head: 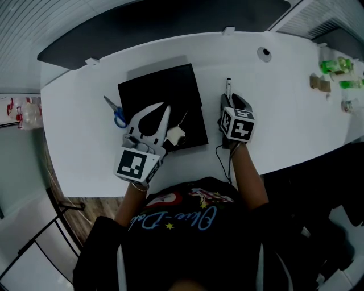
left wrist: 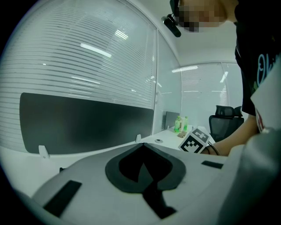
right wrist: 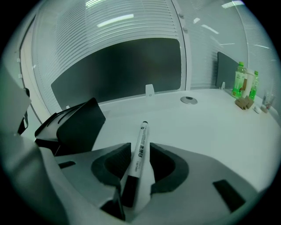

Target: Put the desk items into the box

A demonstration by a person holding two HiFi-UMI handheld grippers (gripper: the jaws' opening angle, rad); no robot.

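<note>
A black box (head: 162, 102) lies in the middle of the white desk (head: 284, 125). My left gripper (head: 164, 109) hovers over the box with its jaws shut and nothing between them; in the left gripper view its tips (left wrist: 141, 147) meet. A small white round item (head: 175, 135) with a thin cord rests at the box's near right corner. Blue-handled scissors (head: 117, 115) lie just left of the box. To the right of the box, my right gripper (head: 229, 101) is shut on a white marker (head: 228, 88) with a black cap (right wrist: 139, 147), which points away from me. The box (right wrist: 74, 125) appears at the left of the right gripper view.
Green bottles (head: 335, 65) and several small items stand at the desk's far right end. A round cable grommet (head: 264, 54) sits near the back edge. A dark partition panel (head: 170, 17) runs behind the desk. The desk's near edge is close to the person's body.
</note>
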